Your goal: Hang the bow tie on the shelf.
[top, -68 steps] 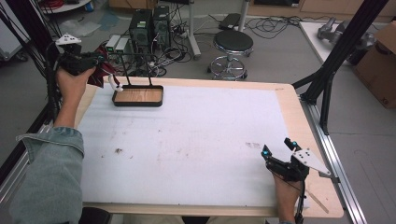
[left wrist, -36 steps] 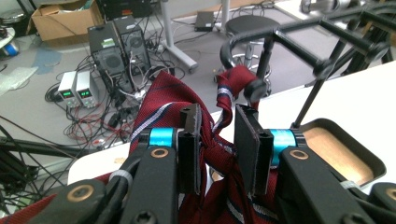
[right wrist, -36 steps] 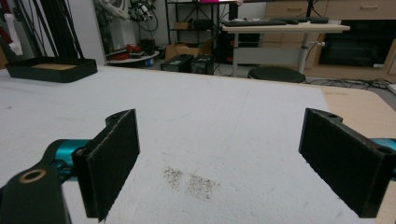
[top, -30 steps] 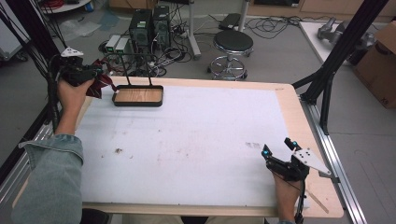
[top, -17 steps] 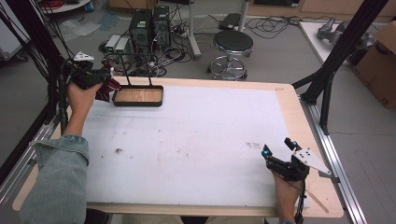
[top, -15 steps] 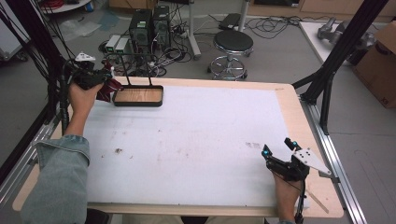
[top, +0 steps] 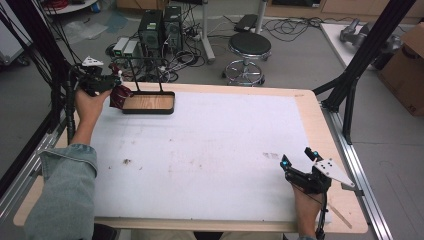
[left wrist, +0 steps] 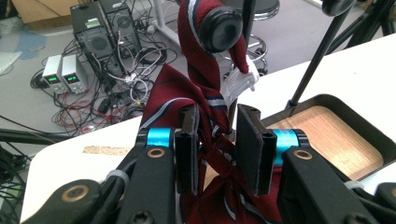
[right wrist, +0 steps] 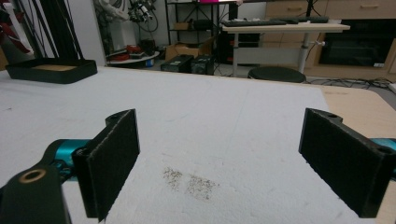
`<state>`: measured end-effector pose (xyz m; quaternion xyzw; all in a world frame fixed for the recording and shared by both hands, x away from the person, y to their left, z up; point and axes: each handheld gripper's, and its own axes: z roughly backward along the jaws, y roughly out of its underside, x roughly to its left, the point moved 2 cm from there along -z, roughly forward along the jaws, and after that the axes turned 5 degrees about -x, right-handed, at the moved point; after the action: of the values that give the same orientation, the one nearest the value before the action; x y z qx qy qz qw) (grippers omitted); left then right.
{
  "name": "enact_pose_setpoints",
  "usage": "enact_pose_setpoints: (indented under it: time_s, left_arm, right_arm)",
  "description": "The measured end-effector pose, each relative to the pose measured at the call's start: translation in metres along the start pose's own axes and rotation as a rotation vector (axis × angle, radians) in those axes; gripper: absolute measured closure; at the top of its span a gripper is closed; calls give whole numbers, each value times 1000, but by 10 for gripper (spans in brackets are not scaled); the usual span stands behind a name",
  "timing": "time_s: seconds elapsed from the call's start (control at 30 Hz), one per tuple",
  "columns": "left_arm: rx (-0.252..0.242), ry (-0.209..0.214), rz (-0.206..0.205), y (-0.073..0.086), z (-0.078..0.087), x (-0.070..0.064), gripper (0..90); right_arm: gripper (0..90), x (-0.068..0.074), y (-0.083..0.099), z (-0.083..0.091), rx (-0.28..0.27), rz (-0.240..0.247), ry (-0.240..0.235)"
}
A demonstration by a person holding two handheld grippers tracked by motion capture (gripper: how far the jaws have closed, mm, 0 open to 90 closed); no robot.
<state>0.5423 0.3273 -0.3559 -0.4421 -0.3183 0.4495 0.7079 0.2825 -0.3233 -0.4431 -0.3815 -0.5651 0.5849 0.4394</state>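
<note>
At the table's far left corner, my left gripper (left wrist: 215,149) clamps a red striped tie (left wrist: 196,93) draped over a stand's black knob (left wrist: 221,29), above the wooden tray (top: 148,103). My right gripper (right wrist: 224,163) rests wide apart. Next, I judge: lift the tie clear.

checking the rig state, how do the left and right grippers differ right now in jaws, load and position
The left gripper has its jaws nearly closed on a dark red striped necktie; the right gripper has its jaws wide apart with nothing between them. The left is raised at the table's far left corner beside the black stand's wooden tray; the right sits low over the white mat near the right front edge. Both have black padded jaws and blue fittings.
</note>
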Motion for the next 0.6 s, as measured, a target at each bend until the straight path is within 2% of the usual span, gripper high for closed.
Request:
enact_pose_setpoints:
  time_s: [0.37,0.47,0.6]
  left_arm:
    - [-6,-3,0,-1,4,1,580]
    - [-18,-2,21,-1,6,1,527]
    - [-32,-11,20,-2,12,1,490]
  right_arm:
    - [114,0,0,0,0,0,0]
    - [114,0,0,0,0,2,0]
    - [114,0,0,0,0,2,-2]
